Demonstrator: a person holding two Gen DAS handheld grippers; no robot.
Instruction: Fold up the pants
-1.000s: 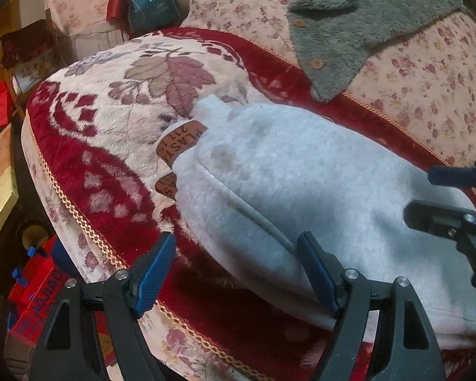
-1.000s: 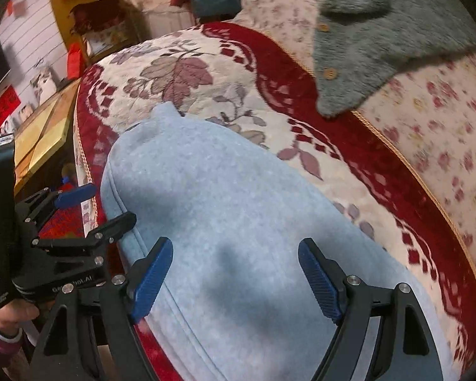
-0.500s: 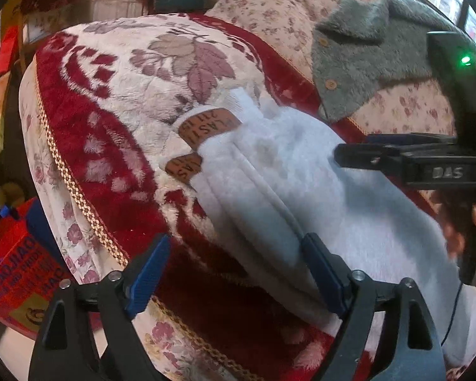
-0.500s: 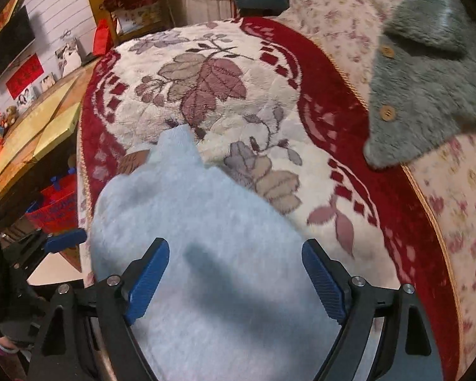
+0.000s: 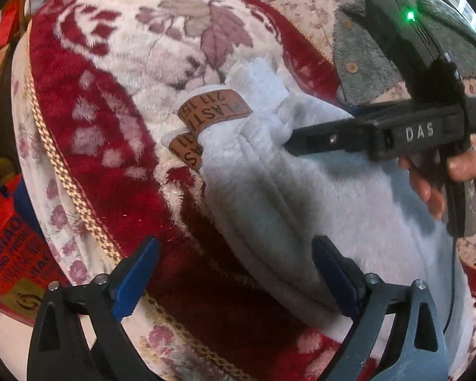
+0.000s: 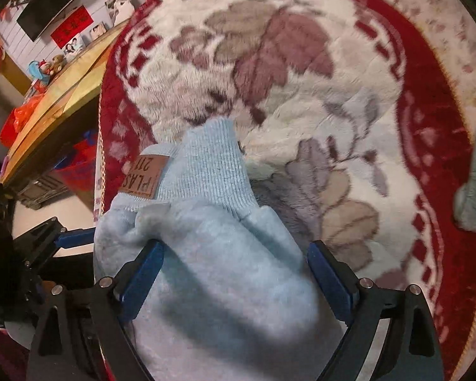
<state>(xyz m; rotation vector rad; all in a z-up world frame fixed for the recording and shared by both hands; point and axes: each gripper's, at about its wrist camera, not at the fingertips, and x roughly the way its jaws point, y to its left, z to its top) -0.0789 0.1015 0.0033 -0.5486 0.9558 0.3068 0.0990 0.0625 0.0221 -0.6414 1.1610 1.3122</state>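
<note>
Two grippers are working over one pair of pale blue fleece pants (image 5: 301, 197) that is lying folded on a red and cream floral blanket (image 5: 111, 95). We are holding the left gripper (image 5: 234, 279) with its blue pads spread wide, one pad over the blanket's red border and the other against the near edge of the pants, gripping nothing. Ahead of it and to its right, the right gripper (image 5: 290, 146) is reaching in from the side, its tip pressed into the bunched cloth just behind the ribbed cuffs. In its own view the right gripper (image 6: 234, 273) is also standing wide, both pads straddling the fleece without pinching it. Directly ahead of that claw, two brown leather patches (image 5: 214, 114) are showing on the cuffs. Beyond the right gripper, a grey fleece garment (image 5: 365, 63) is lying apart from the pants.
</note>
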